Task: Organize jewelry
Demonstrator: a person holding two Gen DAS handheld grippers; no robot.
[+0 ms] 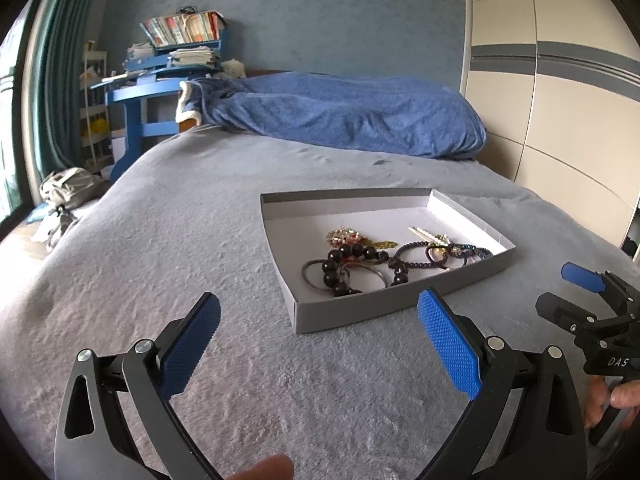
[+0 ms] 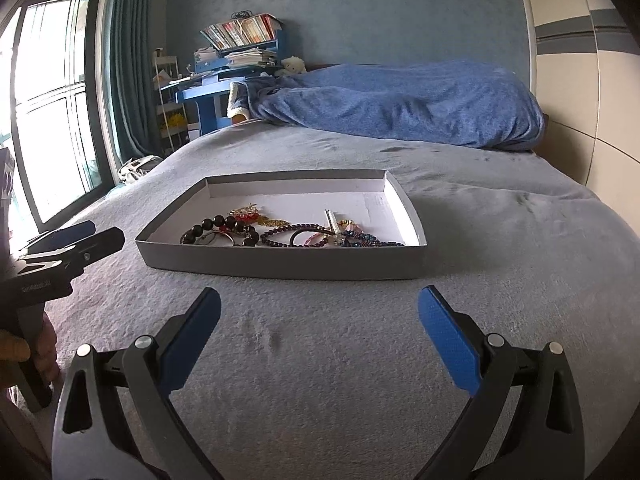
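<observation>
Tangled jewelry (image 2: 288,232), pieces indistinct

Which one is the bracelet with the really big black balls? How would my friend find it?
On the grey fleece bedspread sits a shallow grey cardboard tray with jewelry heaped inside. Look at the heap's window end: the bracelet of big glossy black beads lies there over thin metal rings. Its beads are far larger than the neighbouring strands' tiny ones.
</observation>
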